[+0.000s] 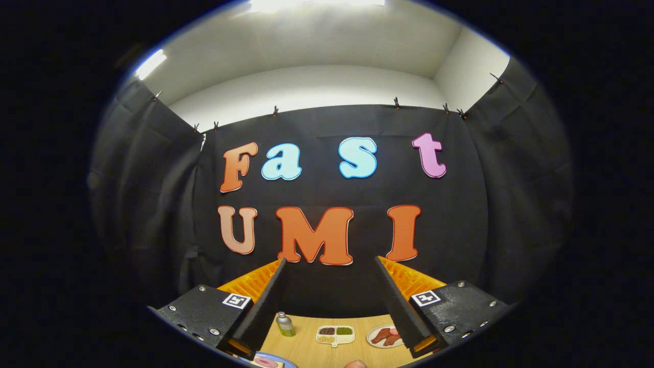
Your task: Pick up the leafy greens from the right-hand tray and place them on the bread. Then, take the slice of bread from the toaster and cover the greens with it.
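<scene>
Tongs [331, 266]: open wide, gripping nothing, raised above the bench [306, 347].
Bottle [285, 324]: label unreadable.
Divided dish [335, 335]: grains, greens; 12 o'clock between the fingers.
Plate [384, 336]: meat, 1 o'clock.
Blue plate [273, 362]: bread, 7 o'clock.

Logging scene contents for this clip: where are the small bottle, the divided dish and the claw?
small bottle [285, 325]: gripper view, on its body.
divided dish [335, 335]: gripper view, on its centre divider.
claw [332, 266]: gripper view, midway between its open fingertips.

pale wood table [306, 347], blue-rimmed plate [286, 361]
</scene>
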The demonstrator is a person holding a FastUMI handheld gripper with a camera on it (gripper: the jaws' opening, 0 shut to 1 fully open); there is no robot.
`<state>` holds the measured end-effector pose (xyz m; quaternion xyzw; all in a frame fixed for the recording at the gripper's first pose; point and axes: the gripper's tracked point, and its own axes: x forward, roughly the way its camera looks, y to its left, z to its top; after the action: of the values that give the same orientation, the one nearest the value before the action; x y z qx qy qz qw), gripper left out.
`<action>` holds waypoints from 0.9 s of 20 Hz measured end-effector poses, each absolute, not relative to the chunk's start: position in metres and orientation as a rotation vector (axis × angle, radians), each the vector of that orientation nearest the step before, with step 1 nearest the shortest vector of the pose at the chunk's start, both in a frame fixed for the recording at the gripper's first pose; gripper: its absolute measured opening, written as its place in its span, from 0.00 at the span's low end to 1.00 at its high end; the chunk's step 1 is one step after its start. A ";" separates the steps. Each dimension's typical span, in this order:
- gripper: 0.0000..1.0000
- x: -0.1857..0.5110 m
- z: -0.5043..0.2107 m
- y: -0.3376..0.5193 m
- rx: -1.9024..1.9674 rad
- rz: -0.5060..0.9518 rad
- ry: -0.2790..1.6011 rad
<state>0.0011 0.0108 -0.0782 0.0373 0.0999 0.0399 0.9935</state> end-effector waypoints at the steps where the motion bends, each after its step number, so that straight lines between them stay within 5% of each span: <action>1: 0.98 0.001 -0.089 0.011 0.081 0.080 0.228; 18: 0.99 -0.063 -0.311 0.017 0.117 0.113 0.868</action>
<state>-0.0632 0.0169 -0.3109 0.0565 0.4199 0.0549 0.9042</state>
